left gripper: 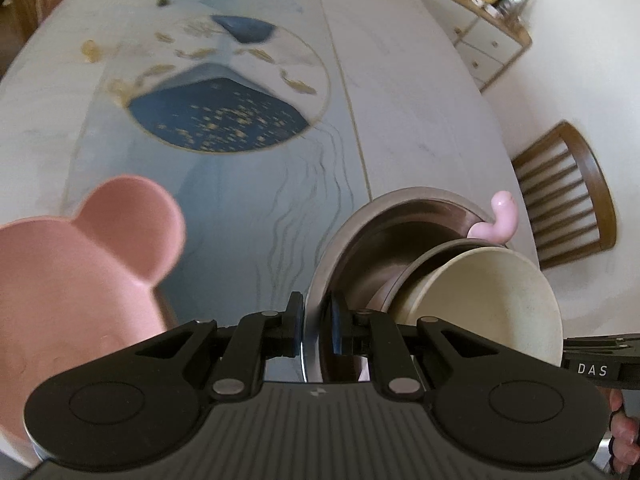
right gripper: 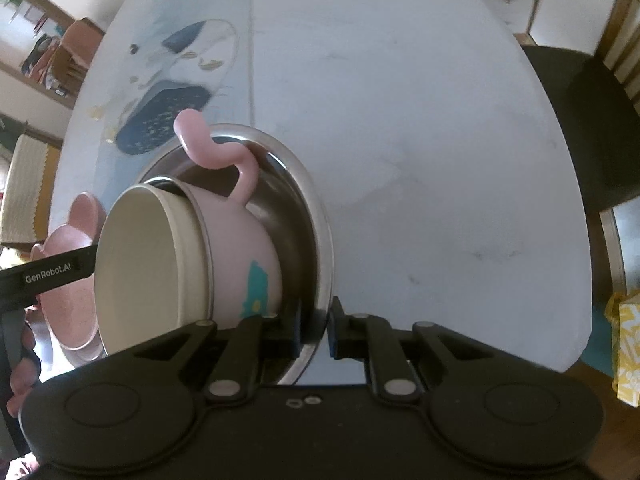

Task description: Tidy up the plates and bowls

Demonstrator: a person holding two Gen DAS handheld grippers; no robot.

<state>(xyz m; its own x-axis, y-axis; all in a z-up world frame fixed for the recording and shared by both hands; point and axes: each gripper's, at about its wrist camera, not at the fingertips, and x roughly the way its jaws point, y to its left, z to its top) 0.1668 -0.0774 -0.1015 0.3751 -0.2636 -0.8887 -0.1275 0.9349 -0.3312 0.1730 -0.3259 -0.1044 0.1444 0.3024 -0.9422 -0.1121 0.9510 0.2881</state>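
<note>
Left wrist view, left to right: pink bear-eared plate (left gripper: 80, 256) low at the left, apart from the rest; left gripper (left gripper: 314, 328) with fingers (left gripper: 296, 320) nearly closed, pinching the rim of the steel bowl (left gripper: 360, 216); inside that bowl a pink cup (left gripper: 498, 220) with a cream bowl (left gripper: 480, 292) nested in it.

Right wrist view: same nest, right gripper (right gripper: 314, 330) likewise clamped tight on the steel bowl's (right gripper: 312, 208) near rim, opposite side. Seemingly lifted off the table, though hard to confirm.

Judged roughly midway: three pieces already nested, pink plate (right gripper: 72, 280) not yet joined, stack not yet set down.

Table (left gripper: 400, 100): pale, with a blue-and-gold fan pattern (left gripper: 220, 120), small clutter at the far end. Beyond, a white drawer cabinet (left gripper: 480, 40) and a slatted wooden chair (left gripper: 568, 196) at the right.
</note>
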